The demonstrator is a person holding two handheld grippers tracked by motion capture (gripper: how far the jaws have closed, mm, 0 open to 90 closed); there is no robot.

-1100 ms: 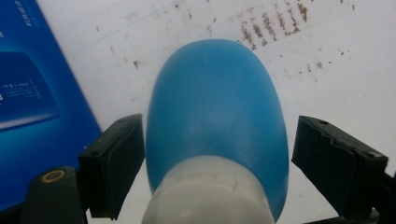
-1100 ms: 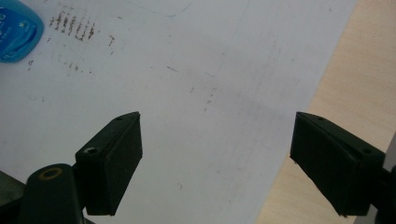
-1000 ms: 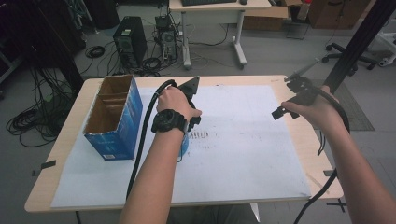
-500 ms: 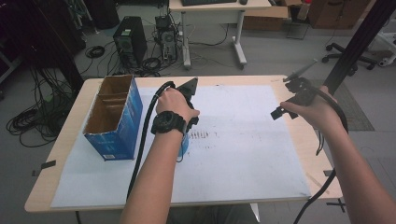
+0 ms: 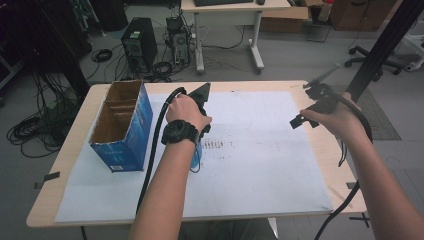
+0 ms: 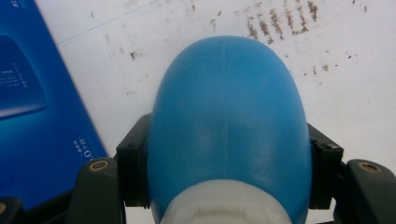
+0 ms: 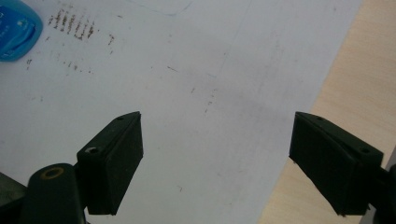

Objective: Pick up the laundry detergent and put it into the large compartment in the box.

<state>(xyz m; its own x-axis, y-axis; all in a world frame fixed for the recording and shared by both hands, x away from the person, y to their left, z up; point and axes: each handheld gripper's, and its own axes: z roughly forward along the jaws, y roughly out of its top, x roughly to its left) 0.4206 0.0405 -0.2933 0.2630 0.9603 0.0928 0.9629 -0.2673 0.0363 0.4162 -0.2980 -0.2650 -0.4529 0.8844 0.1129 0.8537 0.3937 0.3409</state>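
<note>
**Left gripper grabs the blue bottle**

The left hand-held gripper (image 6: 224, 186) has just been closing, and now its two black jaws press on both sides of a blue bottle (image 6: 229, 121). The bottle has a round blue body and a white part at the bottom of the left gripper view. It sits on the white sheet (image 5: 260, 165) that covers the tabletop (image 5: 345, 165), just beside a blue box (image 5: 125, 135). In the high view the box has an open top, and the bottle (image 5: 197, 151) peeks out under the left hand.

The right hand-held gripper (image 7: 215, 154) is wide open with nothing between its jaws. It is over the right edge of the sheet, well apart from the bottle.
</note>
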